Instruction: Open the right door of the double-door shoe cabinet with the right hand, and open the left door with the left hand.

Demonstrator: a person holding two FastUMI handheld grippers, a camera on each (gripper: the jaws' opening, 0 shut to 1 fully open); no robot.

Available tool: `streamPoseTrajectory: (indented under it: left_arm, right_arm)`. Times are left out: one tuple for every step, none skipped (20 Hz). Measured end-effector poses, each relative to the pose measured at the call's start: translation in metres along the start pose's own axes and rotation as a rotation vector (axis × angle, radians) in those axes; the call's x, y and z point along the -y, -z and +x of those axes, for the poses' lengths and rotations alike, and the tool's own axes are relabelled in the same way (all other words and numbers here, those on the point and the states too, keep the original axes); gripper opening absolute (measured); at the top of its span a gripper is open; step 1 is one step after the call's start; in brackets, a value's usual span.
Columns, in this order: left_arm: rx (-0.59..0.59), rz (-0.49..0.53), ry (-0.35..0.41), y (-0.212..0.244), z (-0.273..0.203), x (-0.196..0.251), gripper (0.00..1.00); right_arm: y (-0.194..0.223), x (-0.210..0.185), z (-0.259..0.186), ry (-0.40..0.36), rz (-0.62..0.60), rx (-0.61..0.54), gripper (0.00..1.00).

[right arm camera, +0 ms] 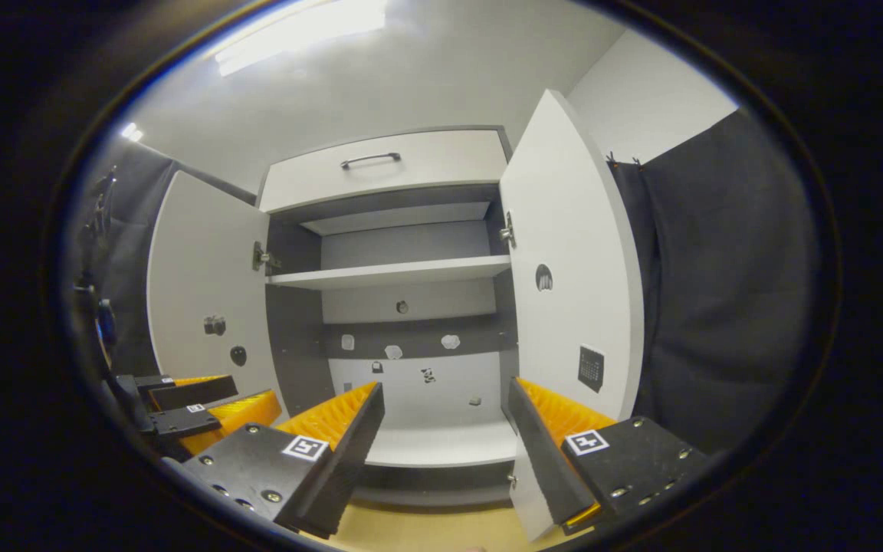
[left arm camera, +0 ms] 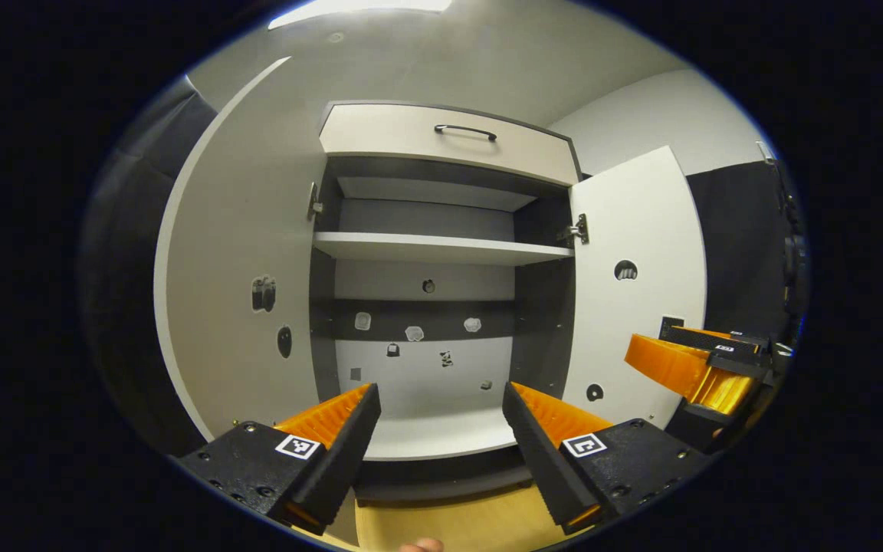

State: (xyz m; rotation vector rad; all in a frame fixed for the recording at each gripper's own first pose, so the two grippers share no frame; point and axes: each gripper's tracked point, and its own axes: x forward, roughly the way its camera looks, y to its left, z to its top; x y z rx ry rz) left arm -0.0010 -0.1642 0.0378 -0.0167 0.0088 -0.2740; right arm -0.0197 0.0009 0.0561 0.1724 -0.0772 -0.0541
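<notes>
Shoe cabinet (left arm camera: 441, 253) sits mid-frame in both views, left door (left arm camera: 242, 253) and right door (left arm camera: 633, 284) both swung wide, shelf (left arm camera: 441, 247) exposed. My left gripper (left arm camera: 441, 429) fingers stand apart, gripping nothing. My right gripper (right arm camera: 445, 429) likewise spread, its right finger just beside the right door's lower edge.

Drawer (left arm camera: 449, 142) above open cabinet; shelf (left arm camera: 441, 248) inside; left door (left arm camera: 242, 276) and right door (left arm camera: 637, 284) swung outward.

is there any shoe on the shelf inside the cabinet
No, in the left gripper view the shelf lies bare between the open left door and right door.
</notes>
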Motion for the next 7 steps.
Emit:
streamPoseTrajectory:
  left_arm:
    - [0.004, 0.0, -0.002, -0.0006, 0.0013, 0.0004, 0.99]
    - [0.006, -0.007, -0.002, 0.0, 0.0007, 0.0006, 0.99]
    - [0.003, -0.014, 0.002, 0.001, 0.001, 0.0016, 0.99]
    - [0.002, -0.016, 0.005, 0.0023, -0.0006, 0.0018, 0.99]
    - [0.0, -0.013, 0.002, 0.0034, -0.0011, 0.0005, 0.99]
    - [-0.001, -0.008, -0.003, 0.0035, -0.0022, -0.0015, 0.99]
    - [0.0, -0.005, -0.005, 0.0036, -0.0022, -0.0024, 0.99]
  right_arm:
    - [0.0006, -0.0017, 0.0002, -0.005, 0.0, 0.001, 0.96]
    - [-0.0003, -0.0032, 0.0006, -0.009, -0.002, 0.004, 0.96]
    - [-0.0004, -0.0053, 0.0013, -0.012, -0.004, 0.007, 0.96]
    - [0.0, -0.0077, 0.0015, -0.02, -0.003, 0.006, 0.96]
    - [0.0007, -0.0091, 0.0017, -0.025, -0.001, 0.006, 0.96]
    - [0.0005, -0.0093, 0.0021, -0.027, 0.0, 0.007, 0.92]
    - [0.0009, -0.0095, 0.0028, -0.027, -0.001, 0.009, 0.92]
